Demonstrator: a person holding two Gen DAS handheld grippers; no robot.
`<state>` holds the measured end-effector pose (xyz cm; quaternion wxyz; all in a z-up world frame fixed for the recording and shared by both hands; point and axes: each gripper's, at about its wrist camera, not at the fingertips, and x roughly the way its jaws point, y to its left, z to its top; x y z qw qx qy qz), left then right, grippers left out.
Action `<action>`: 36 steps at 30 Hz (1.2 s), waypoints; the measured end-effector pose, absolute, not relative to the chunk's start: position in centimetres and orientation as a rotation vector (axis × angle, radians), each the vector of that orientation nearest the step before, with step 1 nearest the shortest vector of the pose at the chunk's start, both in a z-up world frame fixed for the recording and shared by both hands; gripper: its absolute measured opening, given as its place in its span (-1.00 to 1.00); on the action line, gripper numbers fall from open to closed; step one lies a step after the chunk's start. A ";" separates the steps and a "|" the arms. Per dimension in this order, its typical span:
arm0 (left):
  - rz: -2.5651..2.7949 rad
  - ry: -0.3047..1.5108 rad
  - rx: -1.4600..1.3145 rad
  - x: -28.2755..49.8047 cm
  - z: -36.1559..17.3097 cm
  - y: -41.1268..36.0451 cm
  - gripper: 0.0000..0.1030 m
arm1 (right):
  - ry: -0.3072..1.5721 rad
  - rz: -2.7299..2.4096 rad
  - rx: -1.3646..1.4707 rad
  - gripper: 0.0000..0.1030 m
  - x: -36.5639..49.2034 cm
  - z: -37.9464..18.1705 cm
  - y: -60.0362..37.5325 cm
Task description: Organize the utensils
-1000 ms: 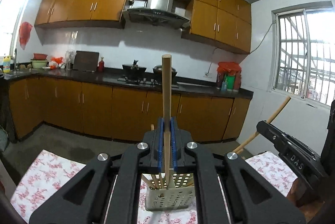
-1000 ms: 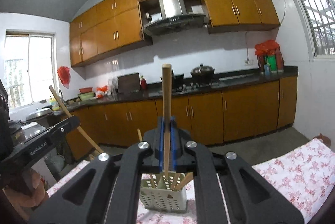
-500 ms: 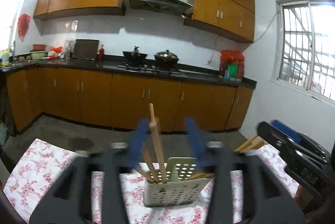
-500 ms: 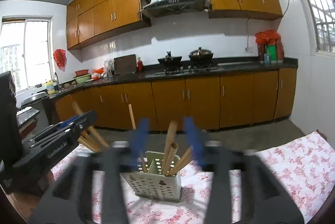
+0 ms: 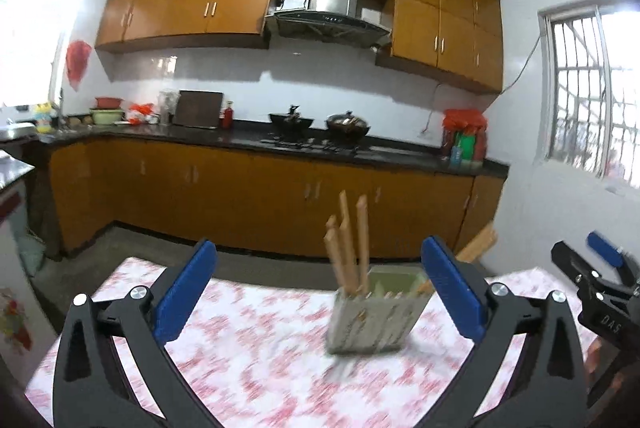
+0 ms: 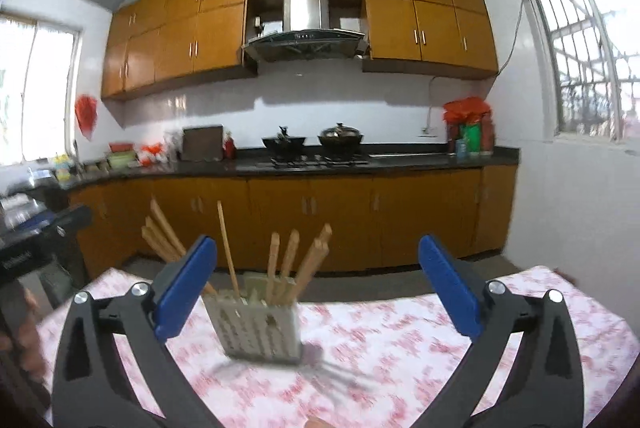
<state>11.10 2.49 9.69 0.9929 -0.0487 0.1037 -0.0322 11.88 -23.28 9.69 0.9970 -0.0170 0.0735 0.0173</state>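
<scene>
From my left wrist view, my left tool (image 5: 320, 284) is spread wide and empty. The holder (image 5: 374, 312) of wooden chopsticks (image 5: 352, 240) stands on the floral tabletop (image 5: 248, 340), just inside the right finger.

From my right wrist view, my right tool (image 6: 318, 282) is likewise released, with the holder (image 6: 260, 324) between its fingers, nearer the left one, chopsticks (image 6: 284, 260) fanned out.
</scene>
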 end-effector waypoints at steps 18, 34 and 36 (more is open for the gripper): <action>-0.018 0.361 0.025 4.3 0.5 1.4 0.97 | 0.364 0.035 0.010 0.92 5.7 -0.3 -22.7; -0.031 0.416 -0.005 3.2 -1.6 0.8 0.97 | 0.436 0.053 0.022 0.92 5.2 -2.2 -22.7; -0.027 0.414 -0.002 3.2 -1.6 0.6 0.97 | 0.434 0.056 0.016 0.92 5.1 -2.2 -22.7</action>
